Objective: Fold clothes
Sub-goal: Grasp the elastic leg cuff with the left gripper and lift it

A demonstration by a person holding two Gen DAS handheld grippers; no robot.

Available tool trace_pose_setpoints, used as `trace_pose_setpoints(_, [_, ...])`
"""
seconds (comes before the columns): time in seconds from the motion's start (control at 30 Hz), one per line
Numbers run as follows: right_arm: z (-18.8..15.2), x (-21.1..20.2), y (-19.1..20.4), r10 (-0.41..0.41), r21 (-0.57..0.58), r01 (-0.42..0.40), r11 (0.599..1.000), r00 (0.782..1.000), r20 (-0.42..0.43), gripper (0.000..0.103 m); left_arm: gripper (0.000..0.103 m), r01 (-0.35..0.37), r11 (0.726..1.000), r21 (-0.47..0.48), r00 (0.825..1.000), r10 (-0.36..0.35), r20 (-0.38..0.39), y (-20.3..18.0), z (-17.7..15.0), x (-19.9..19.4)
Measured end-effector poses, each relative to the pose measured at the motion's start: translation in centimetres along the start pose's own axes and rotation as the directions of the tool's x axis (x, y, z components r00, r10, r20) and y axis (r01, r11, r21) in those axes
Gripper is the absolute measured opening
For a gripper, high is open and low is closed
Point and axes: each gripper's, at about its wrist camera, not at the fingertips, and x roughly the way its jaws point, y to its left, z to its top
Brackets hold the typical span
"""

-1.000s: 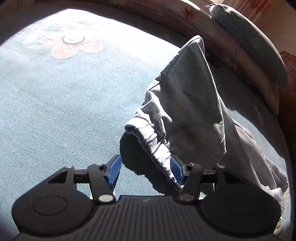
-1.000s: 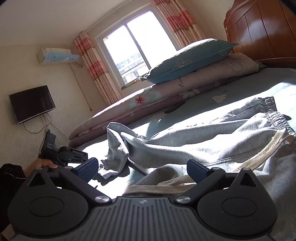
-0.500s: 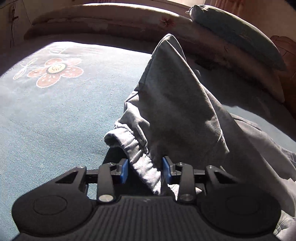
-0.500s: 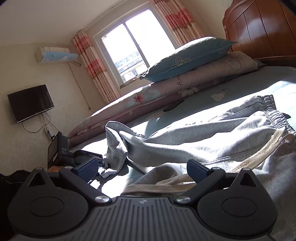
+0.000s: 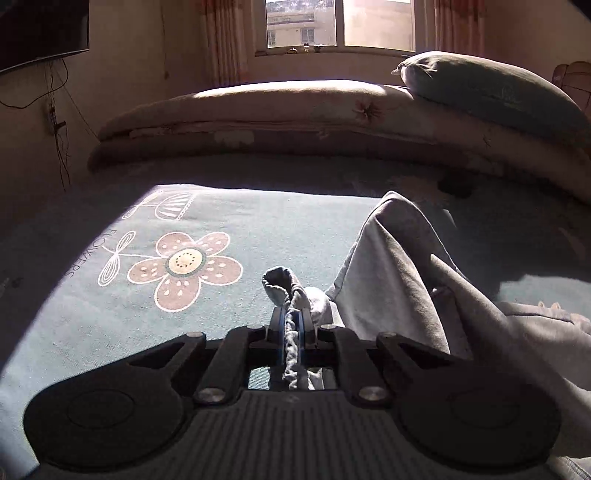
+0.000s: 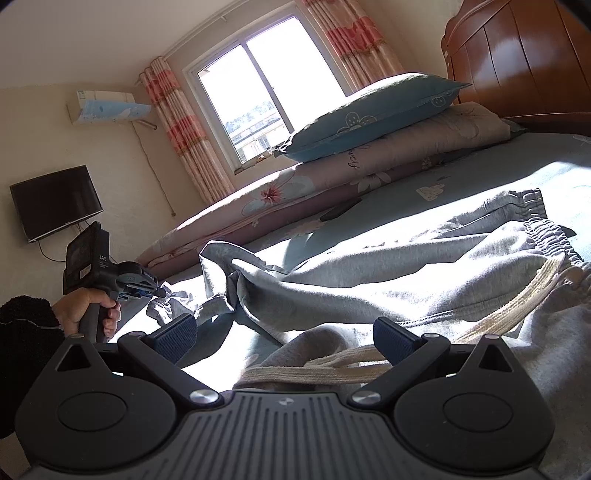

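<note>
Since the earlier frames: left tongs (image 5: pixel 291 332) have just been closing and are now clamped on the ribbed cuff (image 5: pixel 283 285) of one leg of the grey sweatpants (image 5: pixel 399 280). The cuff was lying loose between wide-apart blue pads a second ago. Left view has tipped up too: then mostly bedspread, now the window (image 5: pixel 338 24) and the far wall are in sight. Right view is unchanged.

Left wrist view: cuff end sticks out beyond the pad tips, a strip of fabric runs back between them. The leg rises to a peaked fold on the right, then drops toward the rest of the garment at lower right. Teal bedspread (image 5: pixel 258 229) with a pink flower print (image 5: pixel 184 264) lies sunlit to the left. Rolled quilt (image 5: pixel 280 118) along the far side of the bed, with a pillow (image 5: pixel 491 88) on its right end.

Right wrist view: right tongs (image 6: pixel 284 338) stand wide open, pads gripping nothing, low over the waistband drawstring (image 6: pixel 332 369). Sweatpants are spread rumpled across the bed, elastic waistband (image 6: pixel 546 236) to the right. At far left, a hand (image 6: pixel 88 310) in a dark sleeve (image 6: pixel 26 332) holds the other tool's handle, the cuff lifted off the bed. TV (image 6: pixel 55 201) on the wall.
</note>
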Motion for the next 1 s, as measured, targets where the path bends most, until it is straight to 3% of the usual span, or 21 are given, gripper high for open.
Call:
trace_pose_setpoints(0.13, [-0.1, 0.1, -0.1, -0.005, 0.000, 0.005, 1.000, 1.000, -0.006, 0.103, 0.005, -0.060, 0.998, -0.008, 0.998, 0.060, 0.021, 1.8, 1.0, 0.5])
trace_pose_setpoints(0.2, [-0.1, 0.3, -0.1, -0.006, 0.000, 0.006, 1.000, 1.000, -0.012, 0.103, 0.005, -0.057, 0.998, -0.020, 0.998, 0.057, -0.021, 3.1, 1.4, 1.7])
trace_pose_setpoints(0.33, [-0.2, 0.4, 0.0, -0.014, -0.009, 0.013, 1.000, 1.000, -0.019, 0.103, 0.011, -0.010, 0.972, -0.237, 0.992, -0.021, -0.127, 6.2, -0.7, 2.8])
trace_pose_setpoints(0.47, [-0.2, 0.5, 0.0, -0.016, -0.006, 0.016, 1.000, 1.000, -0.020, 0.103, 0.018, 0.058, 0.885, -0.463, 0.970, -0.160, -0.185, 8.5, -4.8, 2.2])
trace_pose_setpoints(0.6, [-0.3, 0.6, -0.2, -0.016, 0.004, 0.016, 1.000, 1.000, -0.024, 0.103, 0.038, 0.079, 0.722, -0.687, 0.932, -0.298, -0.206, 10.3, -9.5, 2.1])
trace_pose_setpoints(0.63, [-0.3, 0.6, -0.2, -0.016, 0.005, 0.016, 1.000, 1.000, -0.024, 0.103, 0.039, 0.088, 0.693, -0.715, 0.928, -0.318, -0.194, 10.4, -10.2, 2.3])
trace_pose_setpoints(0.7, [-0.3, 0.6, -0.3, -0.016, 0.008, 0.016, 1.000, 1.000, -0.027, 0.103, 0.042, 0.097, 0.665, -0.741, 0.934, -0.317, -0.162, 10.4, -10.7, 2.4])
trace_pose_setpoints(0.77, [-0.3, 0.6, -0.3, -0.017, 0.013, 0.018, 1.000, 0.999, -0.031, 0.103, 0.051, 0.116, 0.634, -0.764, 0.939, -0.322, -0.124, 10.2, -10.8, 2.7])
trace_pose_setpoints(0.83, [-0.3, 0.7, -0.4, -0.018, 0.019, 0.019, 1.000, 0.999, -0.035, 0.103, 0.058, 0.129, 0.627, -0.768, 0.944, -0.314, -0.098, 9.6, -10.5, 3.3])
trace_pose_setpoints(1.0, [-0.3, 0.8, -0.5, -0.018, 0.027, 0.019, 0.999, 0.999, -0.040, 0.103, 0.068, 0.149, 0.656, -0.740, 0.964, -0.263, -0.039, 8.3, -10.1, 4.1])
